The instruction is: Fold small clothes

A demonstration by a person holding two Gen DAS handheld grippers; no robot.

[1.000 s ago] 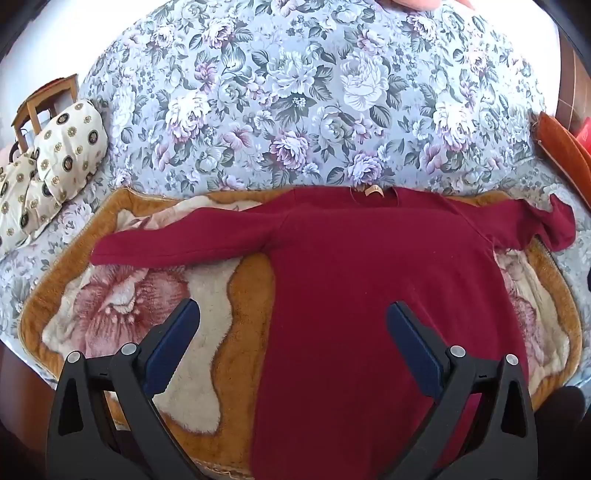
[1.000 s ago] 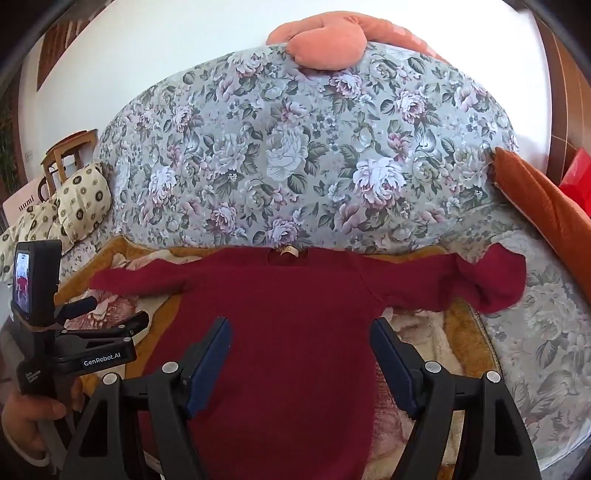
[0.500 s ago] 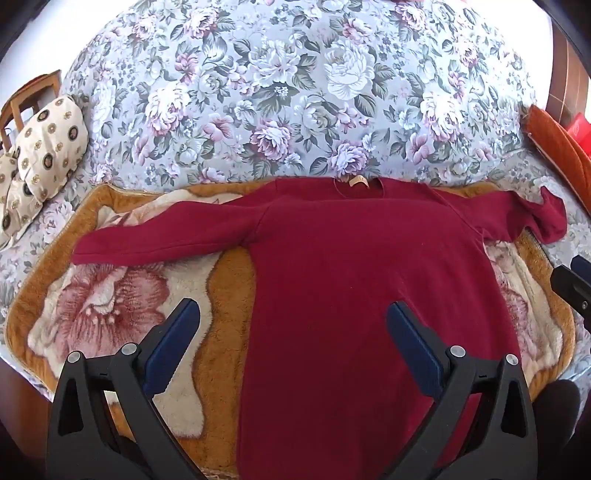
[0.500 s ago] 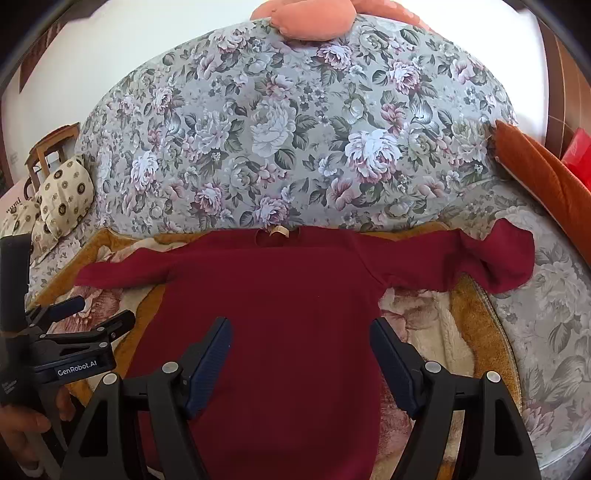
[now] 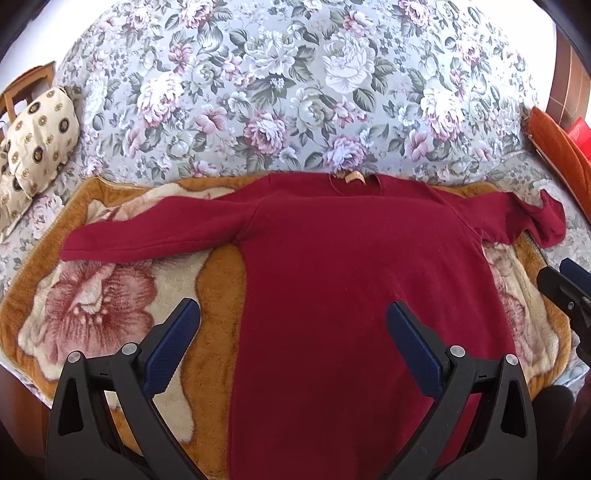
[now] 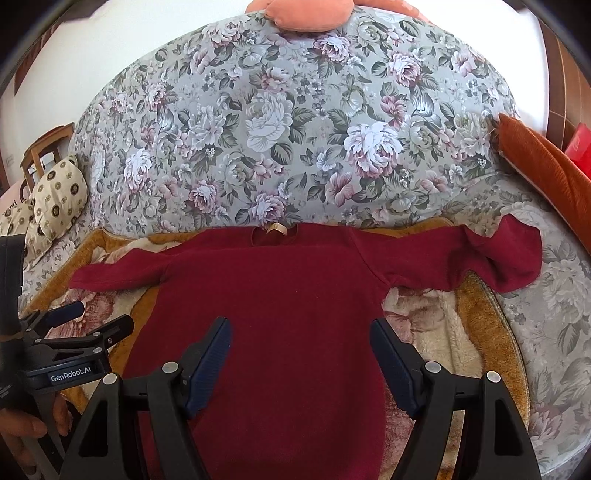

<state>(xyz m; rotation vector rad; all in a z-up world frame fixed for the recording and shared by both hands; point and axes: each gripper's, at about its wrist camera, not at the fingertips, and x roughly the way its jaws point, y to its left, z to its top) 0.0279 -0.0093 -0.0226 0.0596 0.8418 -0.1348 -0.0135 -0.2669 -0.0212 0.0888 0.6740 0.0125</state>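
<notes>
A dark red long-sleeved sweater (image 5: 351,273) lies flat, face down, on a fleece blanket (image 5: 92,302), collar toward the sofa back, and also shows in the right wrist view (image 6: 280,306). Its left sleeve (image 5: 147,236) stretches out straight. Its right sleeve (image 6: 498,254) ends crumpled, off the blanket's edge. My left gripper (image 5: 291,321) is open and empty above the sweater's lower left part. My right gripper (image 6: 299,339) is open and empty above the sweater's middle. The left gripper also shows at the left of the right wrist view (image 6: 88,325).
The floral sofa back (image 5: 295,92) rises behind the blanket. A cream patterned cushion (image 5: 37,136) lies at the left, an orange cushion (image 6: 546,166) at the right. A pink cushion (image 6: 306,11) sits on top of the sofa back. A wooden chair (image 6: 40,151) stands far left.
Both grippers have moved forward and a little lower toward the sweater, which now looks larger. The sweater has not moved. Both grippers stay open.
</notes>
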